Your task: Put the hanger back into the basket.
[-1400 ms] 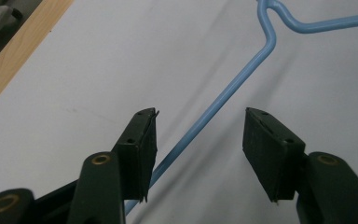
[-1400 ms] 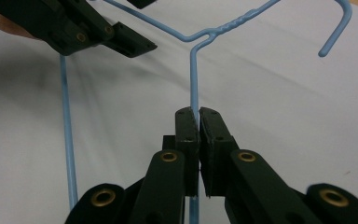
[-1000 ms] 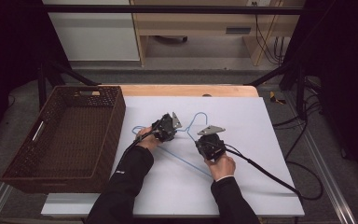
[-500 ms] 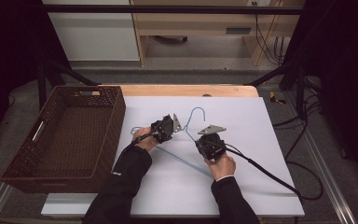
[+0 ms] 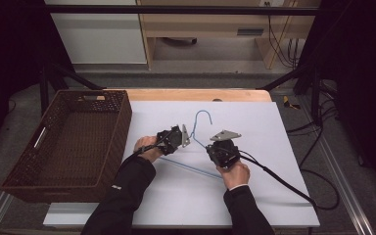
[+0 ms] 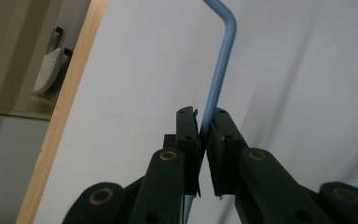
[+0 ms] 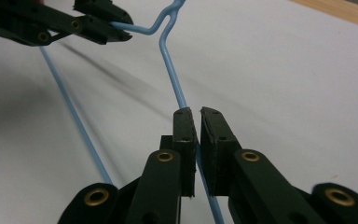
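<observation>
both claws, left claw (image 5: 185,135) and right claw (image 5: 214,147), pinch the blue wire hanger (image 5: 201,115); wicker basket (image 5: 54,169) at nine o'clock awaits, i judge.

Hidden and cut-off parts around the blue wire hanger (image 5: 194,147)

In the high view the left hand-held gripper (image 5: 185,136) and right hand-held gripper (image 5: 214,145) cover the hanger's wire where they clamp it, and its far-left end lies under the person's left hand (image 5: 147,147); in the left gripper view the wire (image 6: 218,77) leaves the top edge; the brown basket (image 5: 27,188) beside the hanger hides the table's left edge.
</observation>
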Demonstrator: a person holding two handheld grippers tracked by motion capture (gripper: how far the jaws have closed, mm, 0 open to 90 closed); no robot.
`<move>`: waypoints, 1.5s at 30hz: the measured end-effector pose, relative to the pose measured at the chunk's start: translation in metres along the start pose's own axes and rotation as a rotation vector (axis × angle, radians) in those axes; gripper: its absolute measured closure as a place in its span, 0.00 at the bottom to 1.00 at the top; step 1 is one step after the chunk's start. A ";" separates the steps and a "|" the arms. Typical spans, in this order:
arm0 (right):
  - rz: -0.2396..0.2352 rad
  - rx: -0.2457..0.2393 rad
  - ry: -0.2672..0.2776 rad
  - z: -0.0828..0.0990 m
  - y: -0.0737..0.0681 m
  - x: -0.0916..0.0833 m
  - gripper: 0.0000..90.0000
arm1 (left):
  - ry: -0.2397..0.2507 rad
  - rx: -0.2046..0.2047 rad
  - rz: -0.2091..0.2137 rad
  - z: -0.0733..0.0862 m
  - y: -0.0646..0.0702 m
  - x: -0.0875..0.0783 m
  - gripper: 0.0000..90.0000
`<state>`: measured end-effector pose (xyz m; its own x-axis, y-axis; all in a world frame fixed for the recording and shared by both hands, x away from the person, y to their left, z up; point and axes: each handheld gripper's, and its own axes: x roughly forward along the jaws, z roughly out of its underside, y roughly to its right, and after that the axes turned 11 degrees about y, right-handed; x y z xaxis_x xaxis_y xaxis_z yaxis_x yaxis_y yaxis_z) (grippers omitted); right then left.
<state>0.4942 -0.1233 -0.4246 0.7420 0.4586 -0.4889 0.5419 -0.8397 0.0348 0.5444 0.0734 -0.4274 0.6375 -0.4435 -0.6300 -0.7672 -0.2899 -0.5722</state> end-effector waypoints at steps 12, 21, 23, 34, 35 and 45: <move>-0.012 0.002 0.056 -0.012 0.009 -0.023 0.88 | 0.005 -0.012 0.002 -0.014 0.011 -0.028 0.96; -0.030 -0.037 0.178 -0.019 0.018 -0.047 0.63 | -0.008 -0.127 -0.033 -0.019 0.014 -0.040 0.96; -0.051 -0.036 0.207 -0.018 0.020 -0.052 0.60 | -0.007 -0.153 -0.030 -0.021 0.014 -0.044 0.96; -0.085 0.036 0.306 -0.004 0.044 -0.082 0.31 | -0.012 -0.271 -0.085 -0.022 0.013 -0.064 0.96; -0.085 0.036 0.306 -0.004 0.044 -0.082 0.31 | -0.012 -0.271 -0.085 -0.022 0.013 -0.064 0.96; -0.043 0.042 0.297 0.012 0.054 -0.102 0.14 | -0.003 -0.355 -0.128 -0.022 0.007 -0.083 0.96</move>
<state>0.4430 -0.2186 -0.3837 0.8051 0.5538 -0.2125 0.5631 -0.8261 -0.0197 0.4843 0.0892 -0.3674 0.7296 -0.3823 -0.5671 -0.6579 -0.6189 -0.4291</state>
